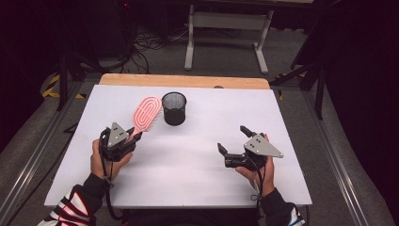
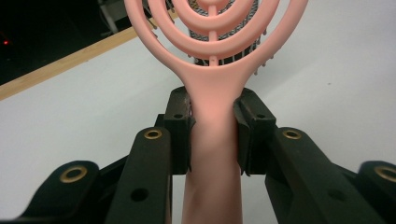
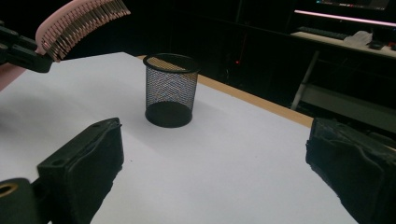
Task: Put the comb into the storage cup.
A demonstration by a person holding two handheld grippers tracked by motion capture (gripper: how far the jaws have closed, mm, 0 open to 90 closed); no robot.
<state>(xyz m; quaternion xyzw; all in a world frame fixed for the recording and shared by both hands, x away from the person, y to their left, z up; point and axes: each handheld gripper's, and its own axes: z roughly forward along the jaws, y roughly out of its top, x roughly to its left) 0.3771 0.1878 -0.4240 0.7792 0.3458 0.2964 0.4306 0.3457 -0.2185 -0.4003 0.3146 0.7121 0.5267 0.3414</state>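
A pink vented hairbrush point(image 1: 147, 113) is held off the table by its handle point(image 2: 212, 140), with my left gripper point(image 1: 134, 138) shut on it; the brush head points up and away toward a black mesh cup point(image 1: 174, 108). The pads point(image 2: 180, 135) press both sides of the handle. From the right gripper view the brush point(image 3: 79, 23) hangs at upper left, bristles down, left of the cup point(image 3: 170, 91). My right gripper point(image 1: 233, 141) stands open at the table's right, jaws wide apart and nothing between them, aimed toward the cup.
The white tabletop point(image 1: 197, 160) has a wooden strip point(image 1: 183, 81) along its far edge. Beyond it stand a white metal frame point(image 1: 226, 33) and cables on the grey floor. Dark curtains close both sides.
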